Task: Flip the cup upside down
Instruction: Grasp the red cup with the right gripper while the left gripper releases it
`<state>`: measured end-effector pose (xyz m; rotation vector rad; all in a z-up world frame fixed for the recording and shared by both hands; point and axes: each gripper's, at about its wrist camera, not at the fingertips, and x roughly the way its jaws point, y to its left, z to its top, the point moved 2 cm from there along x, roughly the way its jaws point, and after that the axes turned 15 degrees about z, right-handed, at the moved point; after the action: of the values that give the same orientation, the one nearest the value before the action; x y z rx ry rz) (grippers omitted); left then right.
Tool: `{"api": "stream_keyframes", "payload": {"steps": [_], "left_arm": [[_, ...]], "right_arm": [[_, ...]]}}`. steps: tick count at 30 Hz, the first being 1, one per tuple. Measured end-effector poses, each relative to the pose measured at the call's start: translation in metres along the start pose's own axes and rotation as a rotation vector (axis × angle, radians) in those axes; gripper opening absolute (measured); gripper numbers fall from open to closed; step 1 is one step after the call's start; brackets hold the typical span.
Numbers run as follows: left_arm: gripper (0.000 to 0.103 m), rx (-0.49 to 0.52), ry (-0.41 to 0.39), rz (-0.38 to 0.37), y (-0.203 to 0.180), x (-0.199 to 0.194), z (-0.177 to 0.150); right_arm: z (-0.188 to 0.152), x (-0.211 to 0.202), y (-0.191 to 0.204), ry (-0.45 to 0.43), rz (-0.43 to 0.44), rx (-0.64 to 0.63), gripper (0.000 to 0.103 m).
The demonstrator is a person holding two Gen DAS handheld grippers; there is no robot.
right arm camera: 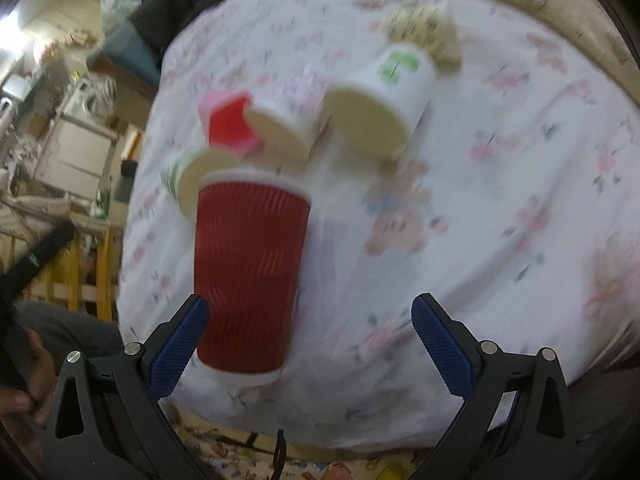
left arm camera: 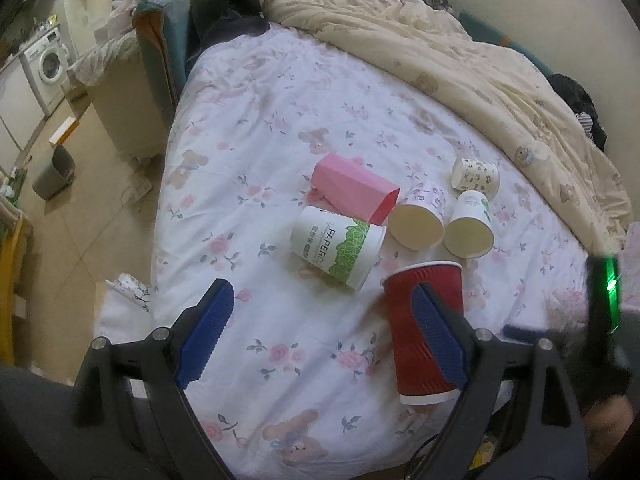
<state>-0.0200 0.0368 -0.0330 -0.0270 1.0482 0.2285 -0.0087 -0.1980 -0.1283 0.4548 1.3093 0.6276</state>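
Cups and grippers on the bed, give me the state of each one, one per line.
Red cup: on its side, mouth away from the cameras, not gripped.
Green-leaf cup: on its side.
Purple-print cup: tipped over, mouth toward the camera.
Green-print cup: tipped over, mouth toward the camera.
Bear-print cup: on its side.
Pink box: lying down, one end open.
Left gripper: open, empty.
Right gripper: open, empty.

Floral bed [left arm camera: 280, 120], paper cups [left arm camera: 418, 220], pink box [left arm camera: 352, 186]
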Motion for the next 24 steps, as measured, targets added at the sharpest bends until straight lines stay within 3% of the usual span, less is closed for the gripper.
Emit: {"api": "stream_keyframes", "payload": {"steps": [9, 17, 22, 23, 24], "left_arm": [[0.088, -0.049, 0.045, -0.034, 0.008, 0.008, 0.002], [0.088, -0.075, 0.057, -0.044, 0.011, 0.008, 0.001], [0.088, -0.064, 0.051, -0.036, 0.009, 0.008, 0.001], [0.088, -0.063, 0.050, -0.036, 0.009, 0.008, 0.001], [0.088, -0.067, 0.052, -0.038, 0.009, 0.007, 0.000]], "right_arm": [[-0.013, 0.042, 0.017, 0.086, 0.041, 0.022, 0.103], [-0.016, 0.068, 0.035, 0.145, 0.018, -0.006, 0.101], [-0.018, 0.080, 0.038, 0.170, 0.004, -0.004, 0.092], [-0.018, 0.081, 0.039, 0.173, 0.000, -0.010, 0.085], [-0.019, 0.081, 0.039, 0.175, 0.005, -0.020, 0.068]]}}
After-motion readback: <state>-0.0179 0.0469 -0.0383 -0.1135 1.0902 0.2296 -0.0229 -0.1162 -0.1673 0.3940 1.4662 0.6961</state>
